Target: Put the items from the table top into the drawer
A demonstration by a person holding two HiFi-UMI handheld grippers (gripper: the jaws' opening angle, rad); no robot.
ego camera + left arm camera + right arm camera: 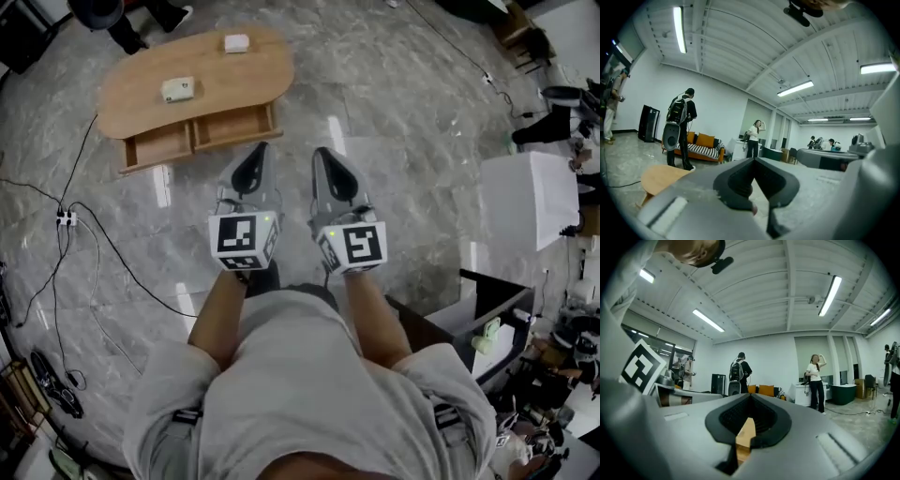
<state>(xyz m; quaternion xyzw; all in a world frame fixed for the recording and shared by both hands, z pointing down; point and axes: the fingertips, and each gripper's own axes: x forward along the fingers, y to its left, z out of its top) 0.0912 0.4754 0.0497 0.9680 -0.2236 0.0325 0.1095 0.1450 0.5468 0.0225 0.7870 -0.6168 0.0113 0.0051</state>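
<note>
A low oval wooden table (141, 94) stands on the marble floor at the upper left of the head view. Two small white items lie on its top: one (178, 89) near the middle, one (236, 42) at the far end. Under the top, the left drawer (157, 147) and the right drawer (234, 125) both stand pulled out. My left gripper (253, 157) and right gripper (324, 157) are held side by side in front of me, well short of the table. Both are shut and hold nothing. The table edge (658, 177) shows low left in the left gripper view, beside the left gripper (753, 160). Table wood (746, 432) shows through the slit below the right gripper (751, 395).
Black cables (89, 234) and a power strip (66, 218) lie on the floor at the left. A person (131, 23) stands beyond the table. A white box (530, 197) and a cluttered bench (562, 366) are at the right. An orange sofa (701, 147) stands by the far wall.
</note>
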